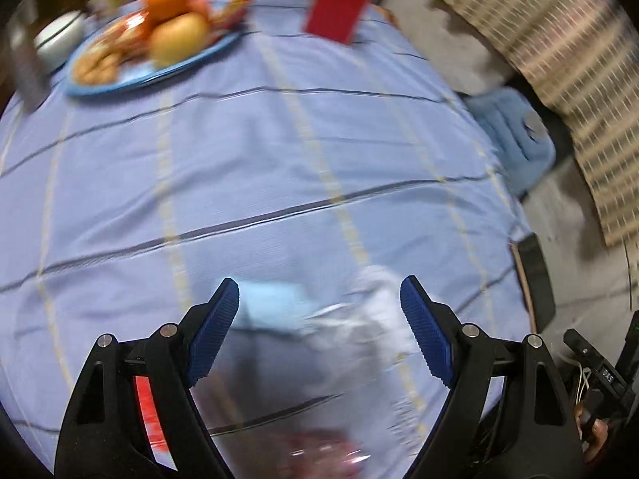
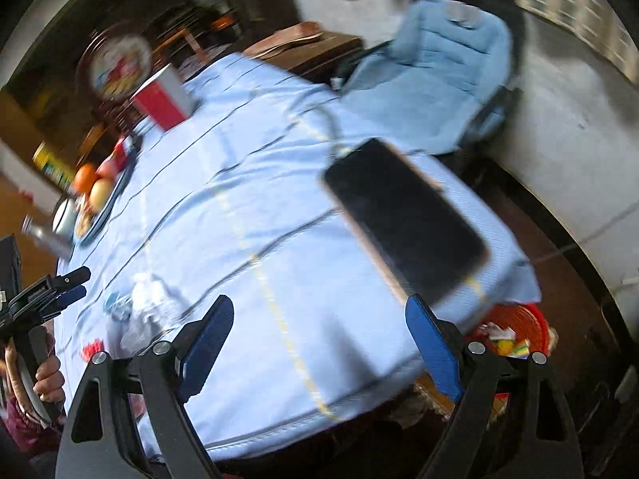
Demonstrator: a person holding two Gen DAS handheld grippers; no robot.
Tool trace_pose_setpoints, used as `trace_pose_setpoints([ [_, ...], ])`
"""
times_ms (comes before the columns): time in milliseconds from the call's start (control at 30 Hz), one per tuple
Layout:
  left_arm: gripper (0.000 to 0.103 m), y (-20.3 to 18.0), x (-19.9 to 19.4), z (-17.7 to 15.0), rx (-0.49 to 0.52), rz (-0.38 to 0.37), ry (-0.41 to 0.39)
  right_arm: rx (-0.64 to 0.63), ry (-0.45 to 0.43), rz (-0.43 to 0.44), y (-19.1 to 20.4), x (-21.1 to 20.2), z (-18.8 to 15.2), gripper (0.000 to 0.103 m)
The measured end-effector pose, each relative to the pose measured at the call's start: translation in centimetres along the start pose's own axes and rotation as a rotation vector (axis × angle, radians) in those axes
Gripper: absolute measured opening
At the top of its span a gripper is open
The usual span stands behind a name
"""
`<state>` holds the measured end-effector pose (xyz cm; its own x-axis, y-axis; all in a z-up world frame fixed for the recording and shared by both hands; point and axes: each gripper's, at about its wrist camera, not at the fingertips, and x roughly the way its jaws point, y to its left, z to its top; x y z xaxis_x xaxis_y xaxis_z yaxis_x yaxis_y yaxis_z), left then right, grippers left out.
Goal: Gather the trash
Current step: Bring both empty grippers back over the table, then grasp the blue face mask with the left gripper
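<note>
My left gripper (image 1: 319, 295) is open just above crumpled trash on the blue tablecloth: a light blue paper (image 1: 275, 307) and a clear plastic wrapper (image 1: 359, 327) lie between its jaws. A reddish scrap (image 1: 319, 455) lies nearer the camera. In the right wrist view the same trash pile (image 2: 139, 311) and a red scrap (image 2: 92, 348) lie at the table's near left, with the left gripper (image 2: 76, 283) just left of them. My right gripper (image 2: 319, 307) is open and empty over the table's near edge. A red basket (image 2: 515, 327) holding scraps sits below the table corner.
A black phone (image 2: 403, 219) lies on the table (image 2: 239, 183) near the right edge. A blue plate (image 1: 151, 76) of fruit and biscuits, a white bowl (image 1: 56, 40) and a red box (image 1: 339, 4) stand at the far side. A blue-cushioned chair (image 2: 439, 64) stands beyond.
</note>
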<state>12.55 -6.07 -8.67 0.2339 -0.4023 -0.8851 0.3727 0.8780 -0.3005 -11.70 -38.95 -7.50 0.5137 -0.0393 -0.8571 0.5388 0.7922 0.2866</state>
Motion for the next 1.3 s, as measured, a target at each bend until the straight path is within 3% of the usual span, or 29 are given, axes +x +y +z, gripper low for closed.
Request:
trace_pose_setpoints([
  [233,0.081,3.2,0.9,-1.0,-0.028,0.009,0.057,-0.065,0.025,-0.003,3.3,0.4,-0.8,0.086],
  [433,0.081,0.9,4.0,-0.8,0.096,0.008,0.109,-0.017,0.019,-0.062,2.4,-0.5,-2.0,0.086],
  [567,0.081,0.0,5.8,-1.0,0.155,0.091,0.120,0.019,0.014,-0.092,1.6,-1.1,-2.8,0.086],
  [667,0.074,0.7,6.0,-1.1,0.148,0.077,0.109,0.025,0.013,-0.103,1.6,-1.3,-3.1,0.086],
  [733,0.049,1.5,5.5,-1.2,0.136,0.054,0.098,0.010,0.018,-0.099,2.2,-1.1,-3.0,0.086],
  [800,0.040,2.8,4.8,-1.3,0.100,0.022,0.092,-0.024,0.030,-0.086,3.4,-0.5,-2.8,0.086],
  [967,0.043,5.1,2.0,-2.4,0.038,-0.026,0.060,-0.154,0.069,-0.024,7.9,1.6,-1.8,0.086],
  [1133,0.057,5.3,1.6,-3.5,0.027,-0.046,0.074,-0.287,0.071,0.002,11.9,2.1,-1.4,0.086],
  [1233,0.057,5.0,3.3,-3.6,0.003,-0.024,0.110,-0.343,0.046,-0.012,12.7,1.3,-1.6,0.086],
  [1300,0.053,4.9,3.3,-3.6,-0.001,-0.033,0.087,-0.335,0.057,-0.016,12.5,1.4,-1.7,0.086],
])
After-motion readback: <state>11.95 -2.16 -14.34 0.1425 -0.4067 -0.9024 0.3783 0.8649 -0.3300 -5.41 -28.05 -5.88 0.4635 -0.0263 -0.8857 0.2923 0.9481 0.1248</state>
